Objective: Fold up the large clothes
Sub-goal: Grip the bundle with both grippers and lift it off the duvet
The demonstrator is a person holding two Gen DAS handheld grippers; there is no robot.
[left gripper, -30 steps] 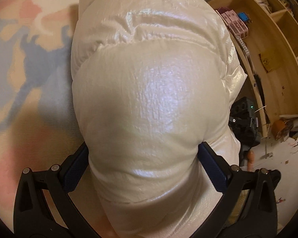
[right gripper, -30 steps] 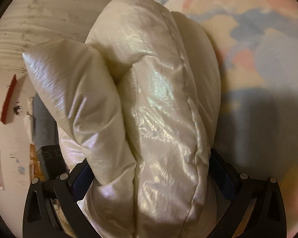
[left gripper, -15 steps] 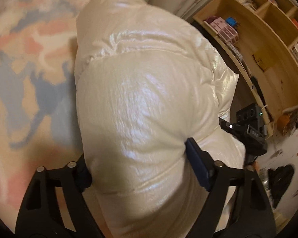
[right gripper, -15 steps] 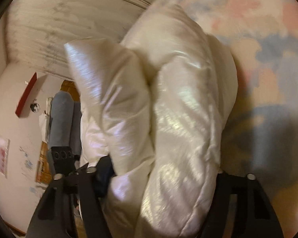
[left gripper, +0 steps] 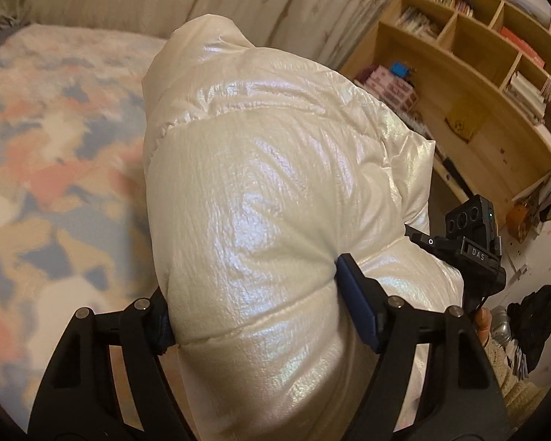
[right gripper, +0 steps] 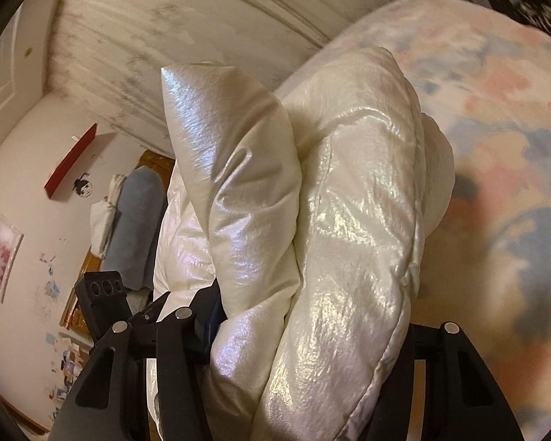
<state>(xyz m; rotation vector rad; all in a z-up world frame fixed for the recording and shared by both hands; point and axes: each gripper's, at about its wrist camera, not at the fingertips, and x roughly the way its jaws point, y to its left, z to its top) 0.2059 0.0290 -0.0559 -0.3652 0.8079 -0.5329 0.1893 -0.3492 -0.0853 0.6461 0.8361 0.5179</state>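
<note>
Puffy pearl-white down jacket carried above the bed

Left claw and right claw both clench thick bunches of it — next, I think, lay it flat on the pastel patchy blanket.

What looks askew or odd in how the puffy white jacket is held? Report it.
The glossy, puffy white jacket is bunched unevenly: in the right gripper it splits into two thick lobes, one sticking up in a point. The left gripper squeezes a bulging quilted section. It hangs lumpy above the pastel patterned blanket, not flat.
</note>
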